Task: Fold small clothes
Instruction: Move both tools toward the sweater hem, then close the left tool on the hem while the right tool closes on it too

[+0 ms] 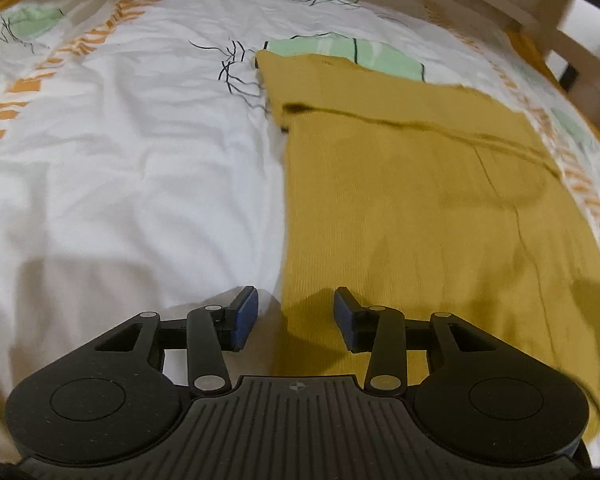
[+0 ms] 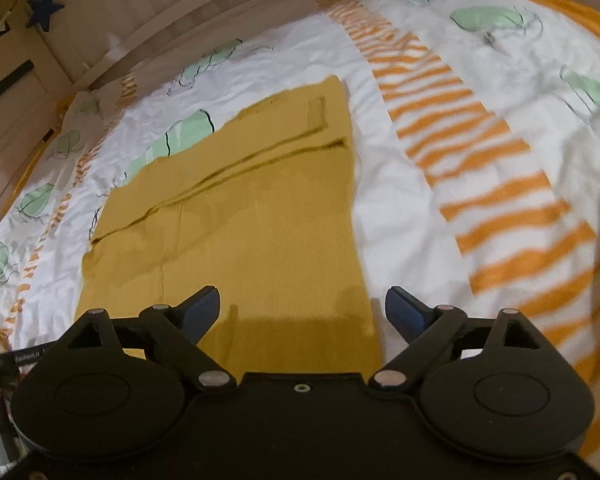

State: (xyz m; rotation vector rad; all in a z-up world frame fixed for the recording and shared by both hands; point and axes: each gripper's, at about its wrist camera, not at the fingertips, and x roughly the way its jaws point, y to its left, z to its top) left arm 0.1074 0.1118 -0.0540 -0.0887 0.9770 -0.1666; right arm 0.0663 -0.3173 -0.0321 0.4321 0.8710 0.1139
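While both grippers tilt steeply down toward the bed, neither one holds anything. The left gripper [image 1: 296,316] hangs over the near left edge of the mustard garment [image 1: 400,208], its jaws standing part-way apart: the left blue pad [image 1: 246,316] is above the white bedspread [image 1: 132,160] and the right one above the cloth, so the cloth's edge runs between them without being pinched. The right gripper [image 2: 302,312] has its jaws spread wide and hovers over the near right corner of the same garment [image 2: 260,232]; its left finger is above the cloth and its right finger above the bedspread [image 2: 400,208] just beside the cloth's right edge.

The garment lies flat on the bedspread, stretching from the grippers toward the far side, with a folded layer and a dark seam line crossing its far half. Its sides look straight and roughly parallel.

There is one garment, and two grippers, each with two blue-padded fingers. The bedspread is white with green leaf shapes and bands of orange stripes. A dark blue star [image 2: 44,8] hangs on the wall at the far left in the right wrist view.
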